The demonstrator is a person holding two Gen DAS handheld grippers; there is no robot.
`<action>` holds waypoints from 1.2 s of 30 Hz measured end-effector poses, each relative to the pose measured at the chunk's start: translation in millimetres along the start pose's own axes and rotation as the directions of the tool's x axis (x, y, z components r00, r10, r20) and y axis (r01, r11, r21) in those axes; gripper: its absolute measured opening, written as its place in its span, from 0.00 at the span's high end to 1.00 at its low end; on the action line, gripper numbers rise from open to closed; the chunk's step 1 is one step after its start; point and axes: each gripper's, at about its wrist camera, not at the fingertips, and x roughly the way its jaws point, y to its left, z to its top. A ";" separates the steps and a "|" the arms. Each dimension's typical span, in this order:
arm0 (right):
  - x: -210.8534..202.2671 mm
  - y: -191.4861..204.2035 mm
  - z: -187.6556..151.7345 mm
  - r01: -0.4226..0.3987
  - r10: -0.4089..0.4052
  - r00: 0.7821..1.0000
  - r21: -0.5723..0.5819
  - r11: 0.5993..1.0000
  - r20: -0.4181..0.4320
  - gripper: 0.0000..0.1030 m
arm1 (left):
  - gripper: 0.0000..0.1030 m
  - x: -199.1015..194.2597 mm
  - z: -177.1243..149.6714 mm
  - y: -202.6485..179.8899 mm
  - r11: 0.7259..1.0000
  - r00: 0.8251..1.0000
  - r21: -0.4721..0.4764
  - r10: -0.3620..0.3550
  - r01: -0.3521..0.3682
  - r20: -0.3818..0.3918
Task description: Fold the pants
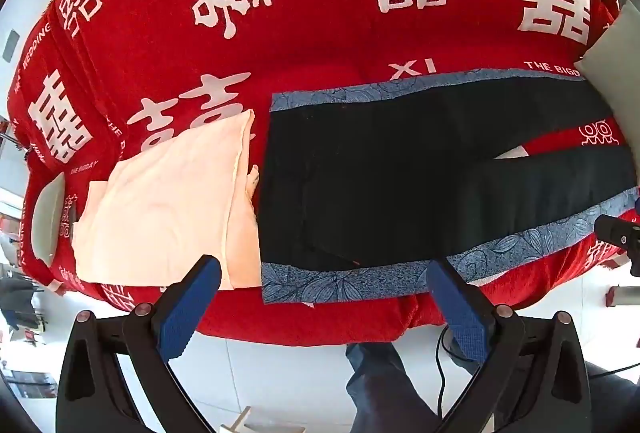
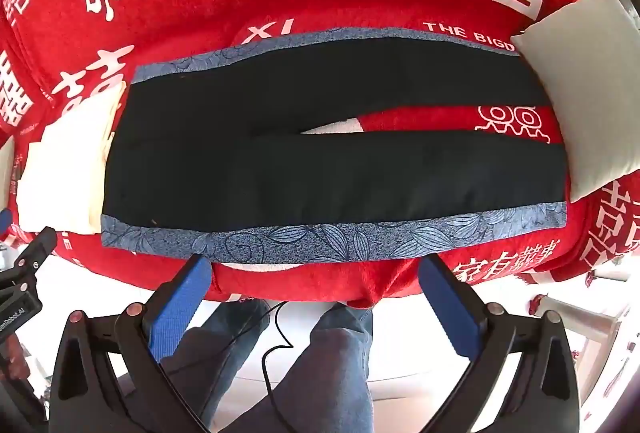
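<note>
Black pants (image 1: 400, 169) with blue leaf-patterned side stripes lie flat on a red bed cover (image 1: 320, 33), waist at the left and the two legs spread toward the right. In the right wrist view the same pants (image 2: 320, 169) fill the middle of the picture. My left gripper (image 1: 324, 273) hovers open above the near edge by the waist, nothing between its blue pads. Above the near striped edge, my right gripper (image 2: 314, 269) is open too and holds nothing. The other gripper's black body (image 2: 24, 273) shows at the left edge of the right wrist view.
A folded peach cloth (image 1: 168, 213) lies left of the waistband, touching it. A white pillow (image 2: 580, 93) sits at the leg ends on the right. A person's legs in jeans (image 2: 320, 353) and a black cable (image 2: 276, 353) are on the white floor by the bed edge.
</note>
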 end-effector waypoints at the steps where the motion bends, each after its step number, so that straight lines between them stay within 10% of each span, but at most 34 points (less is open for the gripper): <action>1: -0.1 0.4 0.3 0.000 0.000 1.000 -0.001 1.000 0.000 0.00 | 0.00 -0.5 -0.2 0.1 1.000 1.000 0.000 0.001 -0.001 0.002; 36: -5.1 1.4 2.7 -0.010 0.010 0.999 -0.013 1.000 0.053 0.00 | 0.00 -7.9 0.1 -1.7 1.000 0.999 -0.003 0.028 -0.028 0.018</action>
